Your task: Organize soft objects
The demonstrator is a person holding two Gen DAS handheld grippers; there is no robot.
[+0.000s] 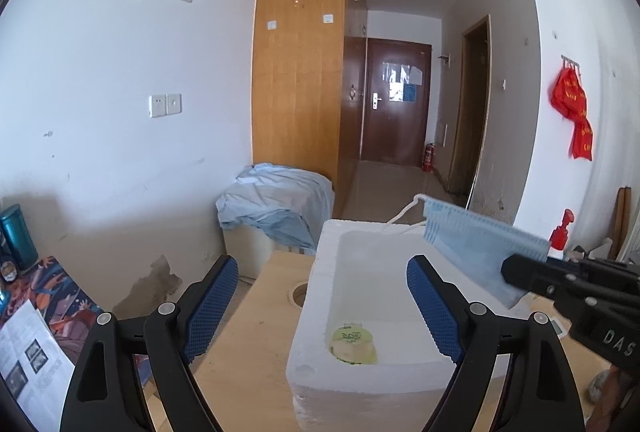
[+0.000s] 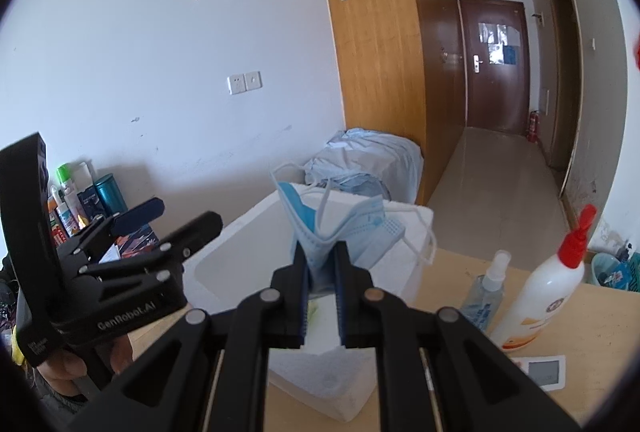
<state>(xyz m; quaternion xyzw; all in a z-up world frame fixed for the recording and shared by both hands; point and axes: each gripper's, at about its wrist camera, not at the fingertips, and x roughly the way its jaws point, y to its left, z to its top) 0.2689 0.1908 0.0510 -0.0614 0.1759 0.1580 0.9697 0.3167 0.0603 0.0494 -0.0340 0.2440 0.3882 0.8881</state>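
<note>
Right hand-held gripper (image 2: pixel 322 274) pinches blue mask (image 2: pixel 348 232) above foam box (image 1: pixel 360 312); left hand-held gripper (image 1: pixel 322 306) wide, empty. Only left wrist view shows yellow-green pouch (image 1: pixel 353 346) inside box.

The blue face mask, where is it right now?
The face mask is pinched in the right gripper, held over the white foam box, right of the open left gripper.

White pump bottle (image 2: pixel 550 296) with red top upright on wooden table (image 2: pixel 576 336), small clear spray bottle (image 2: pixel 486 290) just beside it. Flat white device (image 2: pixel 546 372) near the table's front edge. Blue sheet (image 1: pixel 276 208) draped over a box against the wall. Red fire extinguisher (image 1: pixel 428 157) beside dark brown door (image 1: pixel 394 100)
</note>
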